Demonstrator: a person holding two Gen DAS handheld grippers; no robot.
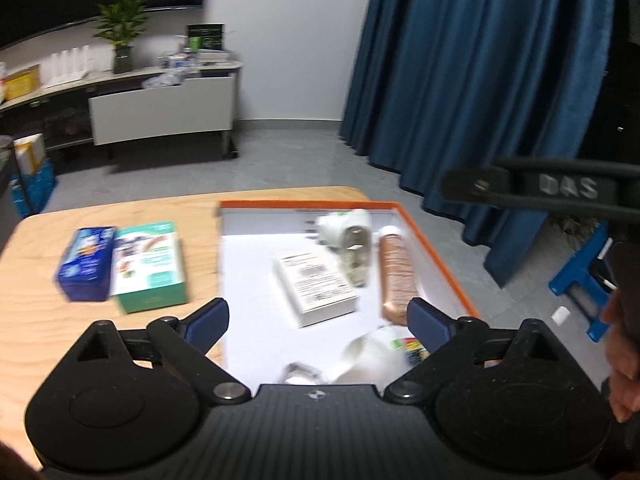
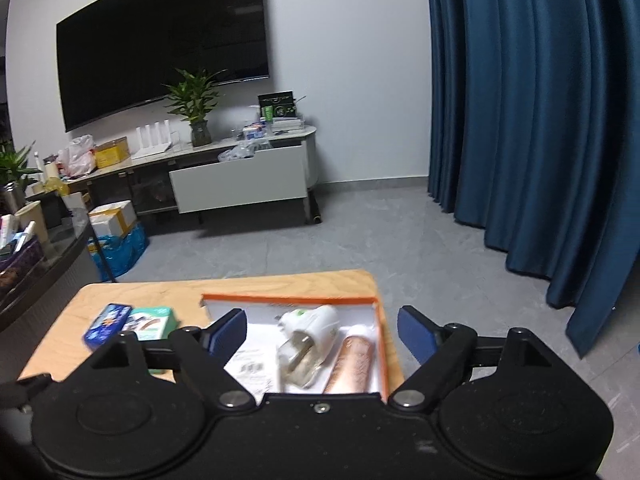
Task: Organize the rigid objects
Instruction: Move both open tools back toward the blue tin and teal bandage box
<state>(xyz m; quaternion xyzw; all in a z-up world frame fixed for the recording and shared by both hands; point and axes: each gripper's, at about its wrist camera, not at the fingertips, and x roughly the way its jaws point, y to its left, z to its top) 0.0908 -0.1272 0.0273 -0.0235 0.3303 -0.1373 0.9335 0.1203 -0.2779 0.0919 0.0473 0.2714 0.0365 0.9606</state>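
Observation:
An orange-rimmed white box (image 1: 436,248) (image 2: 382,344) lies on the wooden table (image 1: 36,320) (image 2: 168,284). Inside it are a white carton (image 1: 316,284), a white plug-in device with a clear bottle (image 1: 352,240) (image 2: 308,340), a copper-coloured tube (image 1: 396,276) (image 2: 352,364) and a white wrapped item (image 1: 372,356) at the near end. Left of the box stand a blue carton (image 1: 86,264) (image 2: 106,324) and a green carton (image 1: 150,266) (image 2: 154,320). My left gripper (image 1: 318,320) hangs open above the box's near end, holding nothing. My right gripper (image 2: 320,332) is open too, above the box, and its black body (image 1: 540,188) shows in the left wrist view.
A hand (image 1: 620,360) shows at the right edge of the left wrist view. Beyond the table lie grey floor, a blue curtain (image 2: 520,120), a low cabinet (image 2: 240,184) with a plant (image 2: 196,100), and a wall screen (image 2: 160,48). Blue frame parts (image 1: 580,280) lie on the floor.

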